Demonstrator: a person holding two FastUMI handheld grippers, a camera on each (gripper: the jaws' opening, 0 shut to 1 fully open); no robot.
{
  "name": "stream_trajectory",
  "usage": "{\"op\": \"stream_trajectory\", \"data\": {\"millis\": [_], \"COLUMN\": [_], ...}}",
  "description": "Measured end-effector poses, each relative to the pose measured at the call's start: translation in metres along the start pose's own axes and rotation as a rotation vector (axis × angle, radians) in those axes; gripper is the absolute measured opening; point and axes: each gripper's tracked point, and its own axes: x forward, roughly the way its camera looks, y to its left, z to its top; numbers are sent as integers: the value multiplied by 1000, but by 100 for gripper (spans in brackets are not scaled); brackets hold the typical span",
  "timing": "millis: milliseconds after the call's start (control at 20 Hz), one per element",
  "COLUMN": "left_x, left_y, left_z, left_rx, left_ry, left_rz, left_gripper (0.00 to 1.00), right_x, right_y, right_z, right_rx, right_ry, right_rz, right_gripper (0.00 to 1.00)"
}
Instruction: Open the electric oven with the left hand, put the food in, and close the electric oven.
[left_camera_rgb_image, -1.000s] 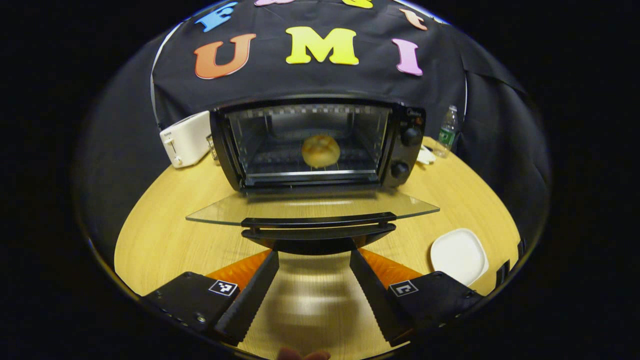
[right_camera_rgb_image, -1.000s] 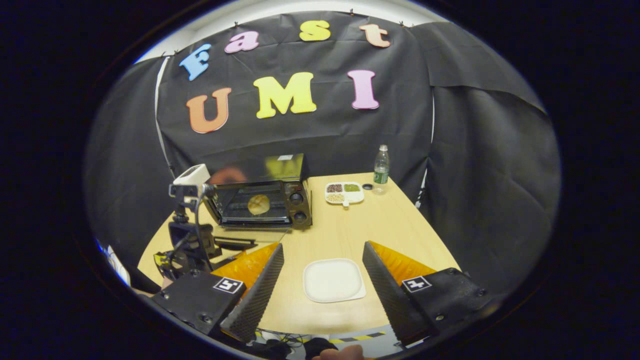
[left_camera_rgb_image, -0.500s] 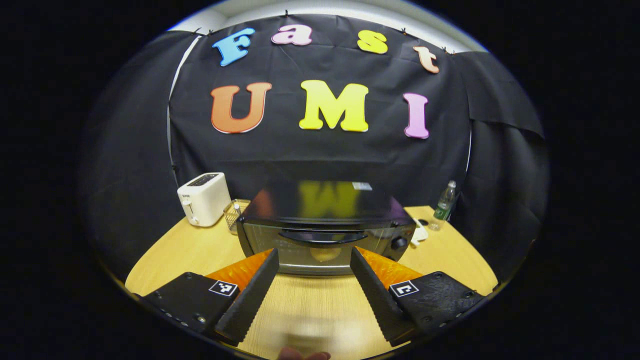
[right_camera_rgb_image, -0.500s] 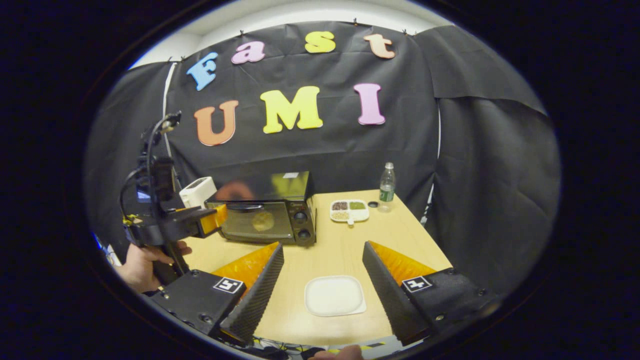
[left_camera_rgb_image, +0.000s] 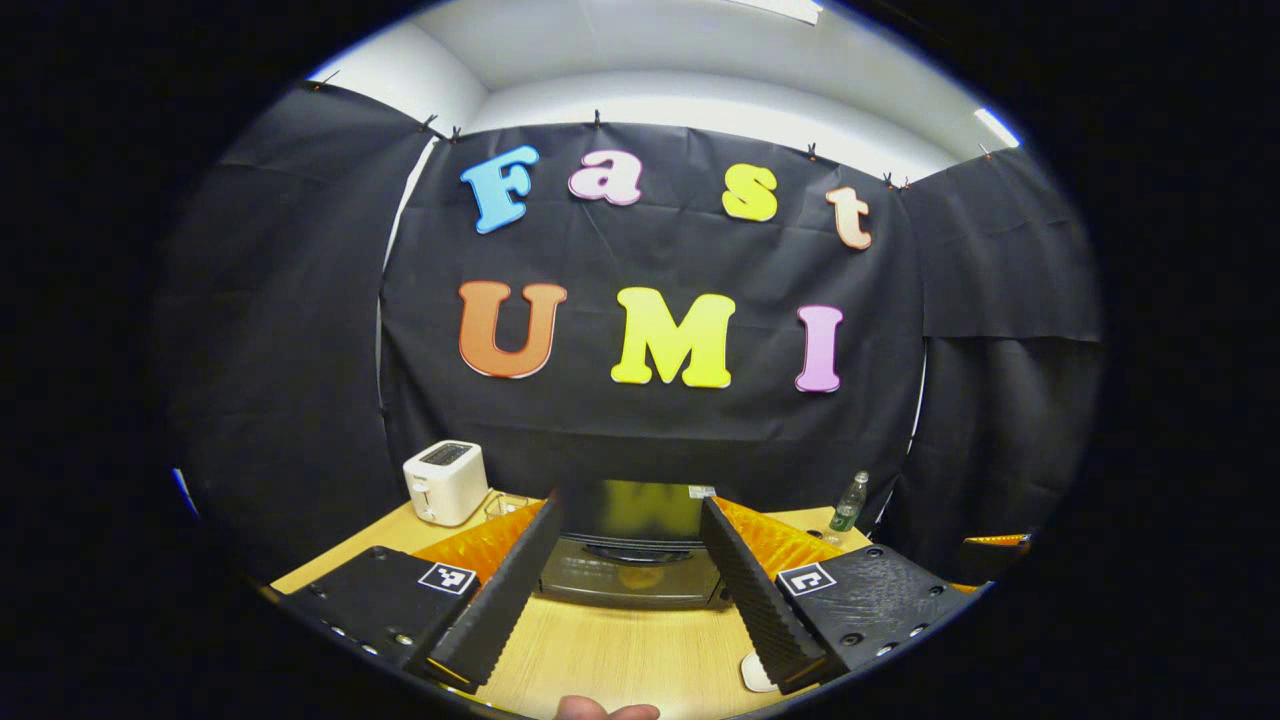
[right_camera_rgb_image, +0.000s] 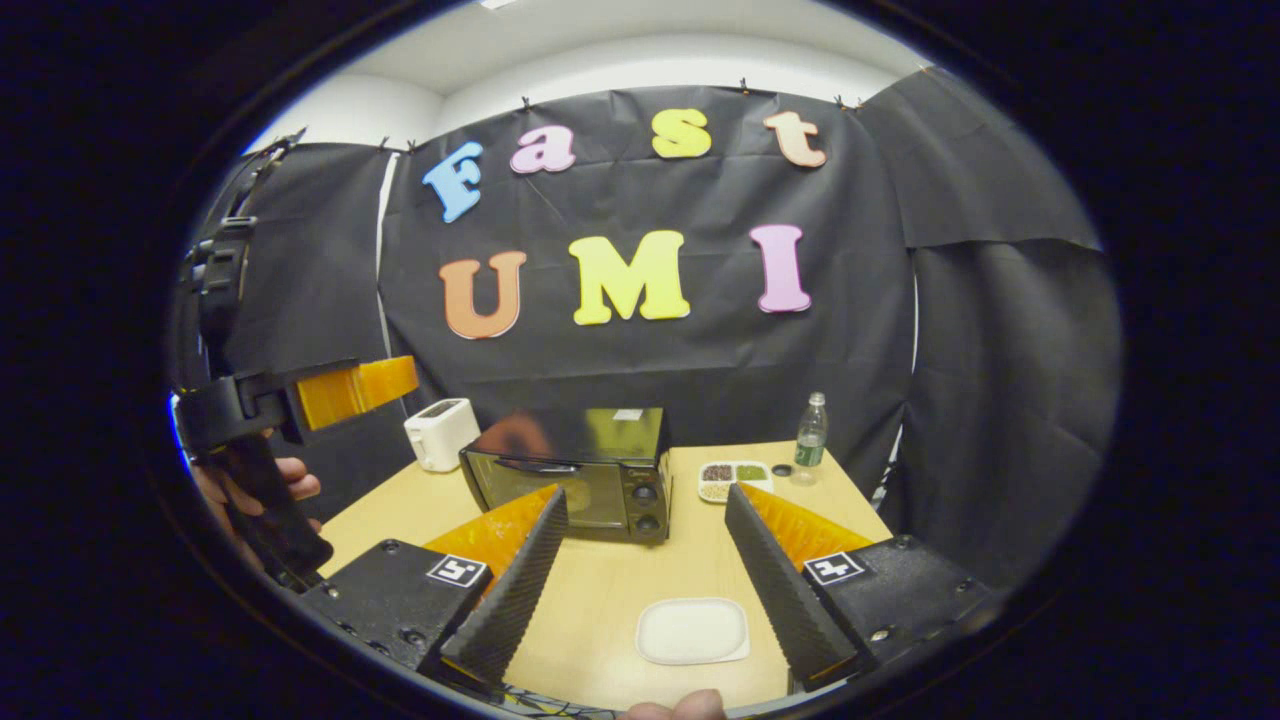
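Oven (right_camera_rgb_image: 570, 482) door closed; both grippers' jaws spread, holding nothing.

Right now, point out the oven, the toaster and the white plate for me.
oven (right_camera_rgb_image: 575, 487): right gripper view, on its glass door.
toaster (left_camera_rgb_image: 446, 484): left gripper view, on its front face.
white plate (right_camera_rgb_image: 693, 631): right gripper view, on its flat middle.

oven door (right_camera_rgb_image: 545, 493): open→closed | left gripper (right_camera_rgb_image: 395, 375): raised, withdrawn
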Motion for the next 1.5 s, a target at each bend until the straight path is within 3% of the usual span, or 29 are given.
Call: {"op": "stream_trajectory", "data": {"millis": [300,350,450,500,550,600,700,750,1100,1500], "left_x": [-104,-121,-153,-168,-181,-193,-213,-220,-245,-235], "left_y": [20,24,31,35,39,40,44,47,57,61], "left_z": [5,3,0,-2,-5,-8,-14,-16,-18,-29], "left_rx": [-4,-1,3,3,-4,-17,-25,-16,26,29], "left_ry": [-3,-2,-5,-3,-3,0,7,12,-19,1], "left_rz": [16,18,26,31,34,33,41,48,73,68], "left_gripper": [93,83,83,93,93,83,83,93,93,93], "right_x": [-71,-84,-112,-124,-136,-146,-164,-171,-187,-180], "right_y": [42,47,58,62,66,70,77,80,88,96], "right_z": [10,9,0,-3,-8,-12,-18,-19,-28,-31], "right_rx": [-51,-49,-42,-41,-44,-47,-56,-55,-39,-33], "right_ry": [-62,-70,-76,-77,-75,-74,-73,-76,-83,-101], "right_rz": [19,23,26,24,24,22,20,23,22,23], "right_gripper": [97,97,97,97,97,96,96,97,97,97]}}
